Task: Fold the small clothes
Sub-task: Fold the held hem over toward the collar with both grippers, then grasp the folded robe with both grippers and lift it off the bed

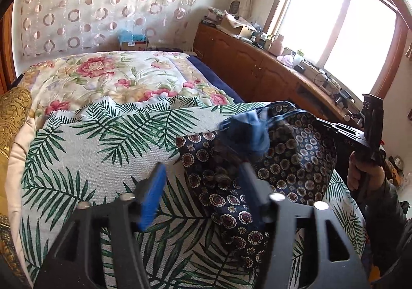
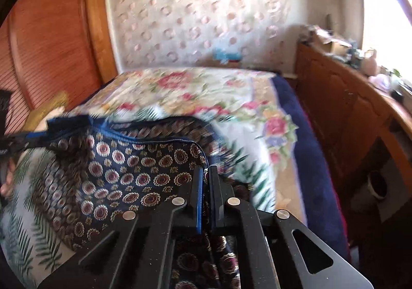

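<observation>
Shorts (image 2: 123, 175), dark navy with round red-and-cream medallions, hang lifted in the lower middle of both views, just above the palm-leaf cloth (image 1: 85, 150) that covers the near part of the bed (image 1: 108, 75).

In the right wrist view the right tongs (image 2: 205, 173) sit at the bottom centre, closed tight on the hem corner of the shorts; only a sliver of fabric shows between the blue pads. From there the blue-edged waistband runs up and left to the far left edge of the frame, where it is blurred.

In the left wrist view the left tongs (image 1: 200, 178) stand at the bottom centre with the jaws well apart. One blue pad is over the leaf cloth on the left, the other finger lies against the shorts on the right, and nothing is pinched between them. A bunched, blurred blue part of the waistband sits just beyond, in mid-frame. At the right edge of this view a hand (image 1: 360, 168) holds the handle of the right tongs, with the shorts stretching across to it.

Past the leaf cloth lies a flowered quilt (image 2: 195, 88) with a navy border. A wooden cabinet (image 1: 242, 57) crowded with small items runs along the right under a bright window (image 1: 334, 21), and a curtain with ring patterns (image 1: 103, 0) fills the top left.
</observation>
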Tool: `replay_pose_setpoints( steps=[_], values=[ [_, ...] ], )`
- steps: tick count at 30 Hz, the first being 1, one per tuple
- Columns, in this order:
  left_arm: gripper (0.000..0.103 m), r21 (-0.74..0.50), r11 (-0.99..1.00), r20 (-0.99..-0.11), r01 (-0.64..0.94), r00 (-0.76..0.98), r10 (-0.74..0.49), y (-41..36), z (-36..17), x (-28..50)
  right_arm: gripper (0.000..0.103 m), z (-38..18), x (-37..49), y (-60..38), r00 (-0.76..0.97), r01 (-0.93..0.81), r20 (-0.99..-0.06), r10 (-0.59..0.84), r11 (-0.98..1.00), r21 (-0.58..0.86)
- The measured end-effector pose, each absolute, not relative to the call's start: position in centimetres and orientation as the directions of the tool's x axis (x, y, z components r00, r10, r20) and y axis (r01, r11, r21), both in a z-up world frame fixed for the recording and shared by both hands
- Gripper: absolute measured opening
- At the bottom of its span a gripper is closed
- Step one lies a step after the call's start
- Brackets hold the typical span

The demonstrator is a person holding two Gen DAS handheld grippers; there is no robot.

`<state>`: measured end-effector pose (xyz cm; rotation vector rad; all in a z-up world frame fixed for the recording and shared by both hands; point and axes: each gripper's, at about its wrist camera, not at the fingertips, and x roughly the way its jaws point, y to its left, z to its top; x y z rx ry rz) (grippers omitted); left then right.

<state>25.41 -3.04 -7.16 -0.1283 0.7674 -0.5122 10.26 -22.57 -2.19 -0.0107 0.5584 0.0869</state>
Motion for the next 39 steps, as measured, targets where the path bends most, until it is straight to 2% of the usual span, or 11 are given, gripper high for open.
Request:
replay_pose_setpoints(
  steps=[2, 15, 16, 18, 20, 23, 29, 36, 37, 39],
  values=[
    [0.075, -0.294, 0.868, -0.631, 0.401, 0.6, -0.491, -3.2, -7.1, 25.6, 0.004, -2.2, 10.3, -23.1, 0.845, -0.066, -0.53, 0.069, 0.998, 0.024],
    [0.075, -0.226, 0.895, -0.702, 0.384, 0.573, -0.423, -5.8, -8.8, 30.4, 0.004, -2.2, 10.6, -22.3, 0.839, -0.069, -0.54, 0.07, 0.997, 0.022],
    [0.075, -0.221, 0.898, -0.705, 0.381, 0.573, -0.417, -5.8, -8.9, 30.6, 0.006, -2.1, 10.5, -22.2, 0.837, -0.068, -0.543, 0.067, 0.998, 0.019],
    [0.075, -0.21, 0.903, -0.712, 0.376, 0.573, -0.405, -5.8, -9.3, 31.0, 0.018, -2.2, 10.6, -22.1, 0.834, -0.064, -0.549, 0.053, 0.998, 0.0],
    [0.074, -0.199, 0.908, -0.725, 0.368, 0.568, -0.389, -5.9, -9.7, 31.2, 0.036, -2.3, 10.6, -21.9, 0.835, -0.056, -0.548, 0.038, 0.998, -0.016],
    [0.073, -0.207, 0.909, -0.741, 0.363, 0.548, -0.388, -5.9, -10.3, 31.5, 0.054, -2.8, 11.1, -21.9, 0.823, -0.065, -0.566, 0.046, 0.998, -0.014],
    [0.073, -0.211, 0.908, -0.748, 0.362, 0.538, -0.389, -6.0, -10.7, 31.5, 0.06, -4.4, 12.9, -22.2, 0.77, -0.066, -0.637, 0.05, 0.998, -0.002],
    [0.072, -0.21, 0.906, -0.744, 0.367, 0.541, -0.392, -6.0, -10.6, 31.5, 0.061, -4.5, 14.6, -22.6, 0.747, -0.082, -0.659, 0.086, 0.996, 0.037],
    [0.07, -0.211, 0.906, -0.743, 0.368, 0.542, -0.393, -6.1, -10.6, 31.4, 0.061, -4.6, 14.9, -22.6, 0.74, -0.09, -0.666, 0.098, 0.995, 0.046],
    [0.058, -0.222, 0.898, -0.738, 0.381, 0.536, -0.41, -6.2, -10.6, 31.3, 0.061, -4.8, 15.2, -22.5, 0.726, -0.099, -0.678, 0.11, 0.994, 0.055]
  ],
)
